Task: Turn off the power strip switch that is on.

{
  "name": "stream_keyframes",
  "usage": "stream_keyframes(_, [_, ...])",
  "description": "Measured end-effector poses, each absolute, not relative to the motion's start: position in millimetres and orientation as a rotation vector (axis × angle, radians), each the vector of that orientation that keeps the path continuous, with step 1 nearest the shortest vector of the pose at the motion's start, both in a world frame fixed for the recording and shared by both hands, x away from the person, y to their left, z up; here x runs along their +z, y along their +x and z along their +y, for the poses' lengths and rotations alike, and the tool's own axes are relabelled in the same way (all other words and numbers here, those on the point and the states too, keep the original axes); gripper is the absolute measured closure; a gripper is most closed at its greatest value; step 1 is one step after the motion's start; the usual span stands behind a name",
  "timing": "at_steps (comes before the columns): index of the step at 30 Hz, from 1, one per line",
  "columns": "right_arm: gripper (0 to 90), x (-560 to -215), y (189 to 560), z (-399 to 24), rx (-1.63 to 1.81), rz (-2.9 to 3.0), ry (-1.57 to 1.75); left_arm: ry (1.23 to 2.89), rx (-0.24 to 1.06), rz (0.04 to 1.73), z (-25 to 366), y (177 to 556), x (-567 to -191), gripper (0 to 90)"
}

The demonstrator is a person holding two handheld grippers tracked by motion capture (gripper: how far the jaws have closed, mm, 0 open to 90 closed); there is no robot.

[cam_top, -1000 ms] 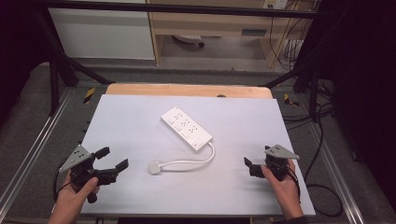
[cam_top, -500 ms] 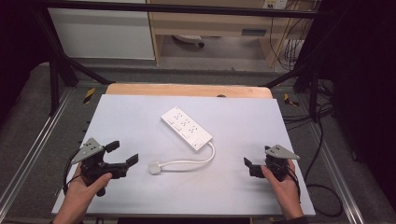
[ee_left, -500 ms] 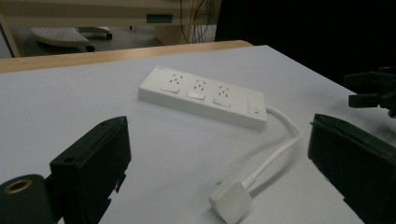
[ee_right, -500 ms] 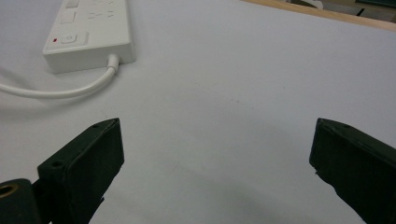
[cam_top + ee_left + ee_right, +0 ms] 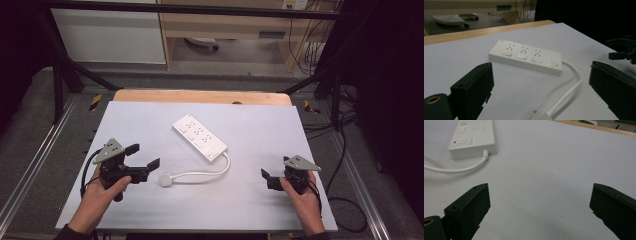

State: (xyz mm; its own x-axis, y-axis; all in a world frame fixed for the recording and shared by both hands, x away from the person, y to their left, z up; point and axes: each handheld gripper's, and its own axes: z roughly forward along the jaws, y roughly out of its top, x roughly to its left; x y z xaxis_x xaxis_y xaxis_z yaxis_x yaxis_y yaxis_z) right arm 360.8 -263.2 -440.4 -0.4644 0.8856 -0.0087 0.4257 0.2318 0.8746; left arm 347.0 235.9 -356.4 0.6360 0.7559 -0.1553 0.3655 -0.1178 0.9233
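We see the left gripper (image 5: 144, 156), jaws apart, near the plug (image 5: 165, 180) of the power strip (image 5: 199, 138); right gripper (image 5: 266, 179) jaws apart, on the worktop (image 5: 260, 125).

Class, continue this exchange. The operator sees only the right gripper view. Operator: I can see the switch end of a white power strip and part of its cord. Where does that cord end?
Observer: The cord ends in a white plug lying loose on the table.
Operator: Is the left claw near it?
Observer: Yes. The left claw is open, close beside the plug and not touching it.
Operator: How many outlets are on the strip?
Observer: The power strip has three in a row, beside the switch.
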Motion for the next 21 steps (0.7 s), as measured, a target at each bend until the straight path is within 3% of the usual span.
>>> stream_keyframes(21, [3.8, -439.8, 360.2, -263.3, 1.178, 1.994, 1.195, 1.749, 0.421, 0.868, 210.9, 367.1, -349.0, 5.8])
